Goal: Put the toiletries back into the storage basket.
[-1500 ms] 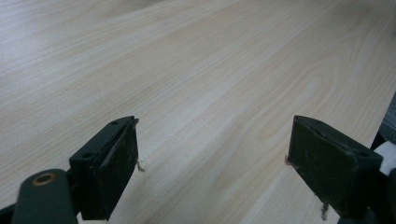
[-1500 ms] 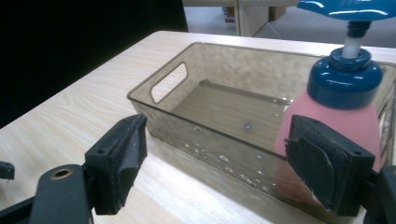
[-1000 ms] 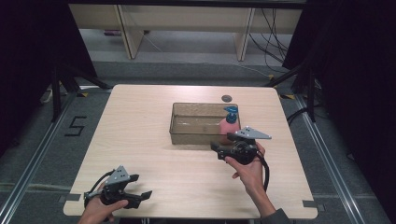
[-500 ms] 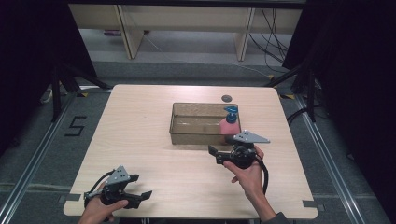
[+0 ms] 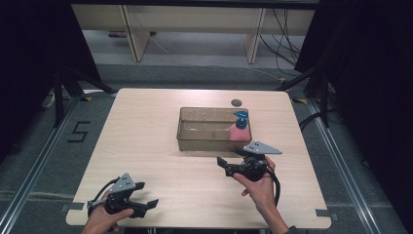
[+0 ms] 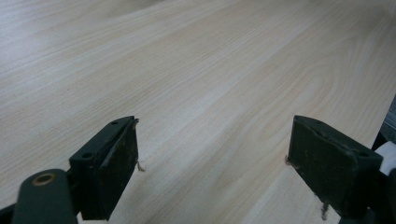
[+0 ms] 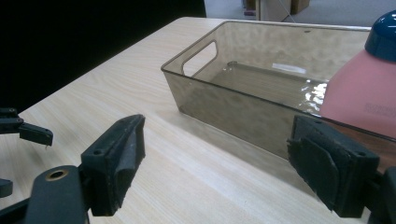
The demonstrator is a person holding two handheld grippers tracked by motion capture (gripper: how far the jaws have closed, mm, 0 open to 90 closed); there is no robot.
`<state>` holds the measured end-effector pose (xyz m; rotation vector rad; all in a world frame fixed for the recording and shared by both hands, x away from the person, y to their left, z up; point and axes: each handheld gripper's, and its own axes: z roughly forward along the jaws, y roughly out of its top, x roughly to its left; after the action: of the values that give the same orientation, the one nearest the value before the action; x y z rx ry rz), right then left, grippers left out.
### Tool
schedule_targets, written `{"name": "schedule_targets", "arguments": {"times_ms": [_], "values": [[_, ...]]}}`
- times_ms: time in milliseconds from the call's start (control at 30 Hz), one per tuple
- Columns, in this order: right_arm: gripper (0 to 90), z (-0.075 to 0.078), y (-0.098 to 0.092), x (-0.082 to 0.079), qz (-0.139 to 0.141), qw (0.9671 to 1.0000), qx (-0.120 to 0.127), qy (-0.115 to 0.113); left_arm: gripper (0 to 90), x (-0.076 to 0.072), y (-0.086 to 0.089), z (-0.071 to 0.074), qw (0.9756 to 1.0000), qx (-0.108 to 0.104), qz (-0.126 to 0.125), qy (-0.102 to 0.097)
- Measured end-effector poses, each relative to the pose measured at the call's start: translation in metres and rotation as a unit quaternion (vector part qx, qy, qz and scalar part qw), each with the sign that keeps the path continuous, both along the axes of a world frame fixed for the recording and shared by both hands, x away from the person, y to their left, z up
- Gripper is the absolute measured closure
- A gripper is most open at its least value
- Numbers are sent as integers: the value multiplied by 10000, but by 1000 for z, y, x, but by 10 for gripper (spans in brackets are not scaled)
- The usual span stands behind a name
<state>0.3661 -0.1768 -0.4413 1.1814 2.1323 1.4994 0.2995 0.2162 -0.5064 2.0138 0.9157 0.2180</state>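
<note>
The left tool [image 5: 143, 202] is held low at the near left corner of the tabletop [image 5: 146, 141], its jaws spread wide with nothing between them; in the left gripper view bare wood grain is seen between the two pads [image 6: 119, 158]. It is kept well apart from the other things, and no part in the work can be judged for it at this moment.

Toward the middle of the tabletop, a clear smoke-tinted bin [image 5: 181, 131] is set with its long side facing the person. A pink bottle [image 5: 238, 132] with a blue cap [image 5: 240, 116] is stood upright inside it, at its right end, against the near wall. The placing of the bottle in the bin is therefore judged to be done.

The right tool [image 5: 228, 165] is held just in front of the bin's right end, apart from it, with jaws spread and empty; in the right gripper view the bin wall [image 7: 243, 112] and the bottle [image 7: 359, 93] are seen beyond its pads. Little is judged to be left beyond clearing the right tool.

A small dark round thing [image 5: 236, 102] lies behind the bin; what it is cannot be made out. The bottle's label is blurred, its base is dimmed by the tinted wall, and its right side is cut off in the right gripper view.
</note>
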Motion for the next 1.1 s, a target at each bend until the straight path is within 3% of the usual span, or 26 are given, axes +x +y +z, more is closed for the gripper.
{"name": "schedule_targets", "arguments": {"times_ms": [33, 100, 133, 167, 233, 267, 300, 333, 433, 533, 600, 633, 733, 833, 900, 967, 1000, 1033, 1100], "values": [[193, 0, -1, 0, 3, 9999, -56, -90, 155, 0, 0, 0, 10000, 0, 1, 0], [193, -1, 0, -2, 17, 10000, 7, 37, 155, 0, 0, 0, 10000, 0, 1, 0], [193, -1, -1, -3, 30, 10000, -50, 19, 155, 0, 0, 0, 10000, 4, -2, -1], [193, -2, 0, -3, 53, 10000, 51, -10, 155, 0, 0, 0, 10000, 3, -2, 0], [191, -4, 1, -6, -64, 9999, 37, 107, 155, 0, 0, 0, 10000, 2, 3, 0], [191, -3, 0, -6, 25, 10000, -25, 70, 155, 0, 0, 0, 10000, 2, 3, 1], [191, -4, 0, -6, 95, 9999, 61, -6, 155, 0, 0, 0, 10000, 5, 4, 4], [191, -4, 1, -7, 86, 9999, 78, 62, 155, 0, 0, 0, 10000, 4, 4, 4], [191, -4, 0, -9, 49, 10000, -61, -12, 155, 0, 0, 0, 10000, 12, -6, 13], [191, -5, 1, -13, 78, 9998, 135, 110, 155, 0, 0, 0, 10000, 6, 4, 10], [191, -5, -1, -13, 87, 10000, 17, -13, 155, -1, -1, 0, 10000, 15, 57, -6], [191, -6, 0, -14, 123, 9999, 97, 64, 155, 0, -1, -1, 10000, -21, 57, -22], [191, -7, -2, -16, 92, 9999, 15, 36, 155, 0, -1, -1, 10000, -19, 63, -21], [191, -8, -1, -19, 125, 9995, 136, 239, 155, -1, -1, -1, 10000, -32, 73, -19], [191, -10, -2, -19, 118, 9999, 45, 40, 155, -1, -1, -1, 10000, -39, 78, -23], [191, -11, -2, -21, 155, 9997, 86, 182, 155, 0, -1, -1, 10000, -30, 73, -18], [191, -10, -3, -22, 124, 9999, 22, 97, 155, 0, -1, -1, 10000, -30, 74, -17], [191, -11, -2, -23, 161, 9997, 141, 149, 155, 0, -1, -1, 10000, -31, 76, -18], [191, -11, -4, -24, 192, 9996, 114, 198, 155, 0, -1, -1, 10000, -31, 76, -19]]}}
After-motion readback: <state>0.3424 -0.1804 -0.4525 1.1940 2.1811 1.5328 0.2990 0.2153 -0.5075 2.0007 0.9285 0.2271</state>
